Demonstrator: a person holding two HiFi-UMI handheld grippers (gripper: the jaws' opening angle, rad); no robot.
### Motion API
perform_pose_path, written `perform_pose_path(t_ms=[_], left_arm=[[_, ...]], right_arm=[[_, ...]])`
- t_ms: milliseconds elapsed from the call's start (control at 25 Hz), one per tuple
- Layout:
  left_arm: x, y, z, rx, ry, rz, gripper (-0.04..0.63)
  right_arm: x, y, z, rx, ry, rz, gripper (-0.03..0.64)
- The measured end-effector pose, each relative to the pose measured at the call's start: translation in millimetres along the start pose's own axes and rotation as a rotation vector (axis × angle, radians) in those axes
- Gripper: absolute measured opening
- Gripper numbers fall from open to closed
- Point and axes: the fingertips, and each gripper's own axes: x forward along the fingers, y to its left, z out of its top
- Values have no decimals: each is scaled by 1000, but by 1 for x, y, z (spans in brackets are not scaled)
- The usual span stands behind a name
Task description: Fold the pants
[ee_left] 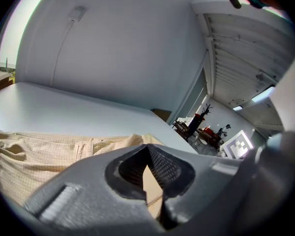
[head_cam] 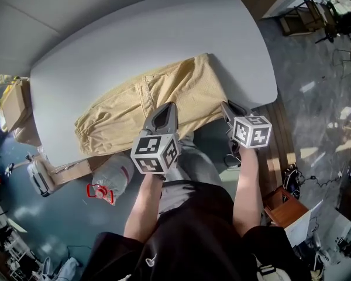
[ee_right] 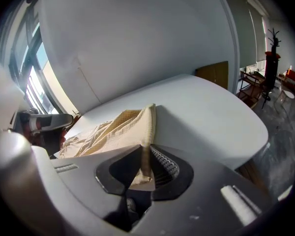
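Note:
Tan pants (head_cam: pixel 158 98) lie bunched across the near part of a pale grey table (head_cam: pixel 134 34), the waistband towards the table's right end. My left gripper (head_cam: pixel 168 109) is at the cloth's near edge around its middle, and my right gripper (head_cam: pixel 224 105) is at its near right corner. In the left gripper view the pants (ee_left: pixel 39 156) spread out to the left, and the left gripper (ee_left: pixel 147 150) is shut with a fold of tan cloth pinched between its pads. In the right gripper view a narrow strip of the pants (ee_right: pixel 118 132) runs into the right gripper (ee_right: pixel 143 154), which is shut on it.
The table's near edge runs just under both grippers, and its rounded end (head_cam: pixel 269 86) is at the right. On the floor lie a clear plastic bag with red print (head_cam: pixel 108 183), cardboard boxes (head_cam: pixel 14 107) at the left and a wooden box (head_cam: pixel 281 206) at the right.

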Motion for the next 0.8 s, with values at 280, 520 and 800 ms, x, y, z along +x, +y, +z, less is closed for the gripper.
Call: perform_pose_path(t_ms=[280,520,800], left_arm=[[3,-28,7,32,6,-86,3],[-21,-11,20,74,-31,-66,3],[-63,21,38,69,-110,-15,3]], right_arm=[[-36,-10,3,35,-51,-54,58],[-50,23,29,-37,-101,-57,55],[-68,77,67,-156,-186,-17,55]])
